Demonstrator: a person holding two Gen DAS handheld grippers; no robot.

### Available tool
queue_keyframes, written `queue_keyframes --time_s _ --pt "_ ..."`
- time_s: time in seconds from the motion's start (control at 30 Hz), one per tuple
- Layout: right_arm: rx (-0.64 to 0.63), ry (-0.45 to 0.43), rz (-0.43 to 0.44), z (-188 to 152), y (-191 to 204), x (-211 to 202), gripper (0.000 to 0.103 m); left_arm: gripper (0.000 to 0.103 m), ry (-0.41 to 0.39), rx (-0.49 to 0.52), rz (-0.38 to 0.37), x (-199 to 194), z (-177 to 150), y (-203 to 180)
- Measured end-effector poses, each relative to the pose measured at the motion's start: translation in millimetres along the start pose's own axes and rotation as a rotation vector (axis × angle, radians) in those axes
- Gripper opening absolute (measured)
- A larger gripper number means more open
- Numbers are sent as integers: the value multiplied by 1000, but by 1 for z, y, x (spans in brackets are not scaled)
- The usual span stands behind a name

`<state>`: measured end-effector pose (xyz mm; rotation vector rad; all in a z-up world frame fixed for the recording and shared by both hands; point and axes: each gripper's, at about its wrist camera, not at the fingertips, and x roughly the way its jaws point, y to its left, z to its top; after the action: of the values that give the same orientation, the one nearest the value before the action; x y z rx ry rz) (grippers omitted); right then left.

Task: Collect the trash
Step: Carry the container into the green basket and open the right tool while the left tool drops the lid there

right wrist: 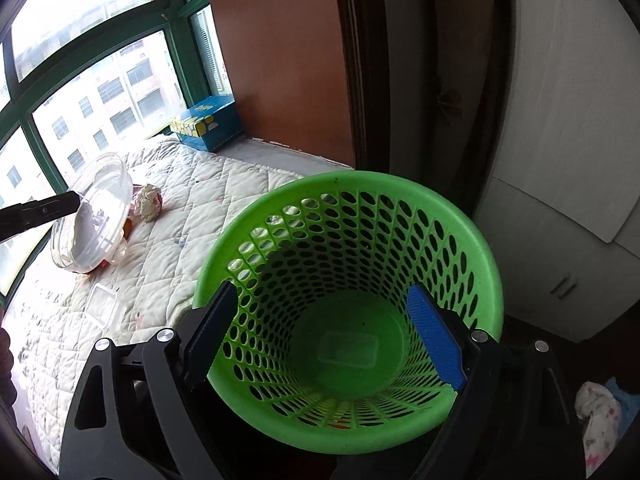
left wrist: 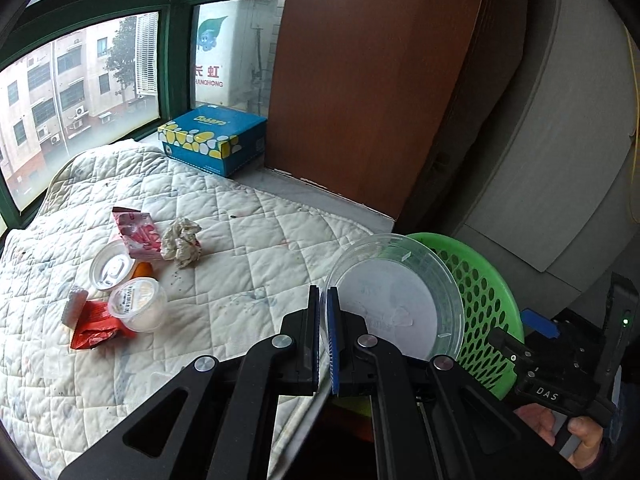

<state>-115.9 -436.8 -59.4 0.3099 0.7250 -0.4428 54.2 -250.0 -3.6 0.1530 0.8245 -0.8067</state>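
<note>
Clear plastic lid [left wrist: 394, 300] pinched in left gripper [left wrist: 324, 300] jaws; right gripper [right wrist: 324, 336] jaws spread wide over green basket [right wrist: 486, 264]

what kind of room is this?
Probably a bedroom or living room by a bay window in a flat: a quilted pad covers the sill under green-framed windows, apartment blocks stand outside, and a wooden wardrobe panel rises beside it.

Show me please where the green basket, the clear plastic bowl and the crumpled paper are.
green basket [right wrist: 476, 236], right wrist view, on its far right rim.
clear plastic bowl [left wrist: 384, 300], left wrist view, on its white bottom.
crumpled paper [left wrist: 181, 242], left wrist view, on the middle of the wad.
</note>
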Motion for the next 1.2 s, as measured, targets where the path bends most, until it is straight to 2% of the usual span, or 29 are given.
queue_keyframes --time_s 0.5,0.57,0.63,0.7,0.77,0.8,0.9,1.2 --pt "80 -39 -46 -7 -39 -24 87 5 133 97 -73 65 -8 -66" --pt "87 -41 -53 -7 -41 -24 87 13 146 98 -85 67 -10 -73" --pt "92 -43 -56 -8 -44 -25 87 34 147 100 -90 69 -12 -77" --pt "95 -43 -59 -8 -46 -26 87 42 140 104 -93 68 -14 -79" --pt "97 -42 -56 -9 -47 -27 87 44 137 105 -104 66 -15 -79" --pt "95 -42 -55 -8 -46 -27 87 49 134 105 -95 65 -16 -79" --pt "84 -41 -45 -8 -40 -26 87 50 115 99 -74 57 -16 -74" --pt "30 -32 6 -2 -13 -18 88 56 69 31 44 29 -22 -26"
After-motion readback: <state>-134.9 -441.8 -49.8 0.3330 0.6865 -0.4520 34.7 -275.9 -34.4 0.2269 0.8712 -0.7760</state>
